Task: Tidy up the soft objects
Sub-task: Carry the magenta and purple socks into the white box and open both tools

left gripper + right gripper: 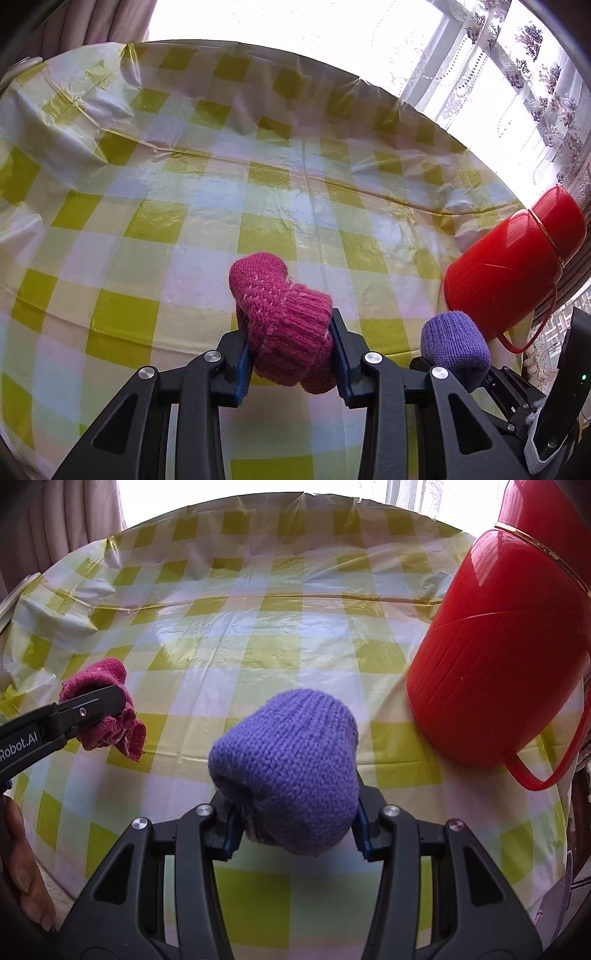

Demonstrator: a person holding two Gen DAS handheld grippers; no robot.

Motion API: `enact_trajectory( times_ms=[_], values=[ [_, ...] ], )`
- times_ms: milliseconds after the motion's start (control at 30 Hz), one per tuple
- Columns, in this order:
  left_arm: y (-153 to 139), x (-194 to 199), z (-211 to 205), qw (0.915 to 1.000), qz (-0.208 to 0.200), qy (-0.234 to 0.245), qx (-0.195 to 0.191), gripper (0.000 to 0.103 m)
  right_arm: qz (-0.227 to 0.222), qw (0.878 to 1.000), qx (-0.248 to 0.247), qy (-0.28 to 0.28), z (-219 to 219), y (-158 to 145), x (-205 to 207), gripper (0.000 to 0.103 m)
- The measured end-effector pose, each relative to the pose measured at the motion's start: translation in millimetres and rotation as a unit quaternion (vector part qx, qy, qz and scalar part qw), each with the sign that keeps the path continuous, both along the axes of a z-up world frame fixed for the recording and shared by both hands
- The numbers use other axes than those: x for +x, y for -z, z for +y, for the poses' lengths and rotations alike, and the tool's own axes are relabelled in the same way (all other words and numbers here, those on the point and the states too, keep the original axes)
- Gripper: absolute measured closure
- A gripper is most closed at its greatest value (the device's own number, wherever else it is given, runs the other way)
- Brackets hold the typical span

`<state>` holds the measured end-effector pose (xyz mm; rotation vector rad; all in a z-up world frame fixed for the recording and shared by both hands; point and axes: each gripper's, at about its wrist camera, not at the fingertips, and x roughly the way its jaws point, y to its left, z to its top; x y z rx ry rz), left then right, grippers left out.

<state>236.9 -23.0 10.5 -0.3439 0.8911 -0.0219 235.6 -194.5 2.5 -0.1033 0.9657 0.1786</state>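
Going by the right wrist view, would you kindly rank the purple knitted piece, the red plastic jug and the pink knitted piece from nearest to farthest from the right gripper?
1. Purple knitted piece: clamped in the right gripper itself.
2. Red plastic jug: just ahead, to the right, on the checked tablecloth.
3. Pink knitted piece: farther out to the left, held by the left gripper.

Strong daylight floods in from the window [295, 18] behind the table, blowing the panes out to pure white in both views. The glossy plastic tablecloth [184, 206] throws pale glare off its creases, and the red thermos [491, 638] carries soft highlights. Shadows fall faint and short. Fisheye distortion bows the table edge and the lace curtain [535, 92]; dark vignetting rings the corners. Focus stays sharp mid-frame.
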Motion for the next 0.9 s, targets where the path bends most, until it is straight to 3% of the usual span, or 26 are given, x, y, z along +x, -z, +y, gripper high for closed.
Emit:
enact_trajectory(
  times_ms=[467, 700, 900],
  values=[
    [-26.9, -76.4, -64.9, 0.9978, -0.026, 0.061, 0.003, 0.066, -0.020, 1.000, -0.003, 0.014, -61.7, -27.9, -83.0, 0.052],
    [-44.8, -110.5, -105.9, 0.9935, -0.043, 0.105, -0.007, 0.066, -0.023, 0.999, -0.025, 0.042, -122.9, -42.6, -130.7, 0.052],
    [-58.0, -139.9, -153.5, 0.9851, -0.058, 0.161, -0.019, 0.066, -0.028, 0.994, -0.042, 0.093, -188.6, -58.3, -172.1, 0.052]
  ],
)
